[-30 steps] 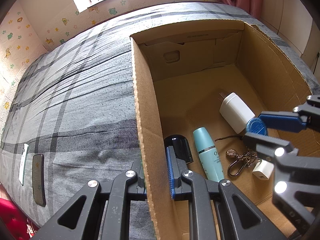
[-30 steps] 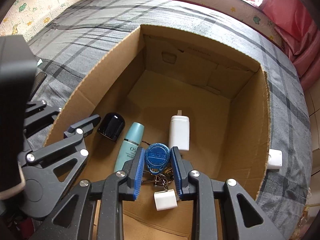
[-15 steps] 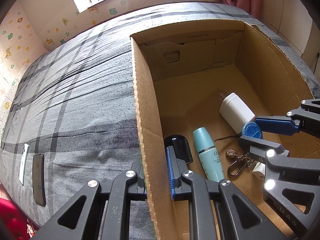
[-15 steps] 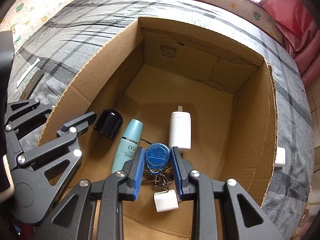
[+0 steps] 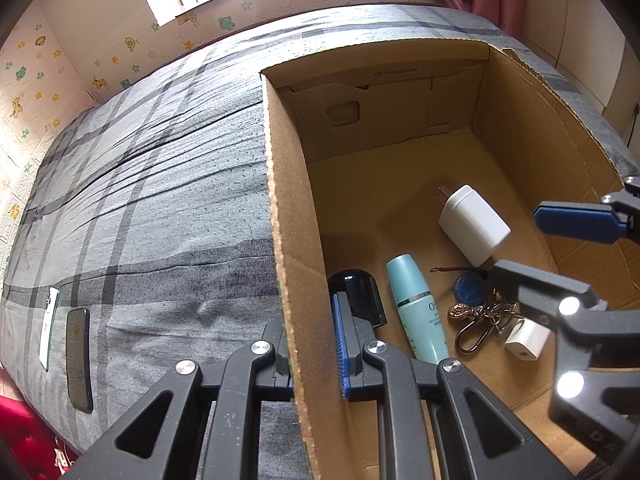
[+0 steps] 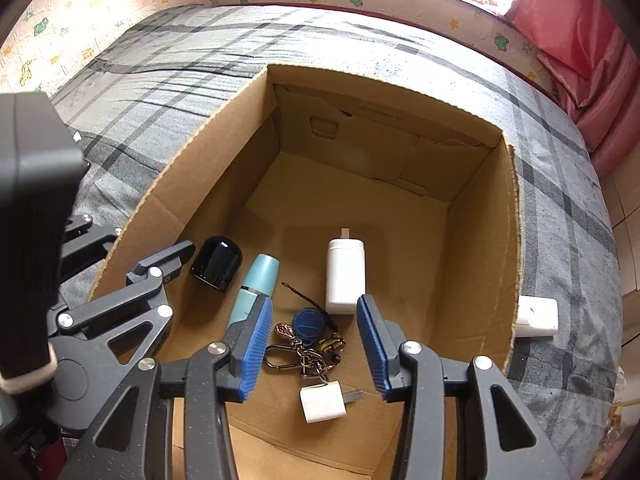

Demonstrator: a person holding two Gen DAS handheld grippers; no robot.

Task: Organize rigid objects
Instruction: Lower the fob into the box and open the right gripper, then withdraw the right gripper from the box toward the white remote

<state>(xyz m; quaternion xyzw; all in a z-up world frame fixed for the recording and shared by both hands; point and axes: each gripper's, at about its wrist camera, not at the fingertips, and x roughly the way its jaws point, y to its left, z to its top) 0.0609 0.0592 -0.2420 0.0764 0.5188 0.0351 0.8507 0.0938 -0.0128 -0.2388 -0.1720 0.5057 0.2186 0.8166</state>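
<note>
My right gripper (image 6: 314,342) hangs inside the cardboard box (image 6: 496,240), jaws opening, pads clear of everything; the key bunch (image 6: 308,338) with its round blue tag (image 6: 307,321) lies loose on the box floor below the gap between them. My left gripper (image 5: 310,344) is clamped shut on the left wall of the box, one finger outside, the blue-padded one inside. Readable text is thin: the teal bottle (image 5: 418,308) shows "O" plus smaller print I can't make out, and the far wall has a printed code line too small to read. Box contents, left to right: black rounded cap-like thing (image 6: 216,258) near the left wall, teal bottle lying flat beside it, keys with tag, big white charger (image 6: 345,276) with prongs pointing to the far wall, and a small white plug (image 6: 322,402) attached to or touching the near end of the key bunch, can't tell which. Outside the box: another white block (image 6: 536,316) on the plaid bedcover (image 6: 560,208) against the right wall, and a dark phone (image 5: 78,360) beside a pale flat slab (image 5: 49,332) on the cover to the left.
</note>
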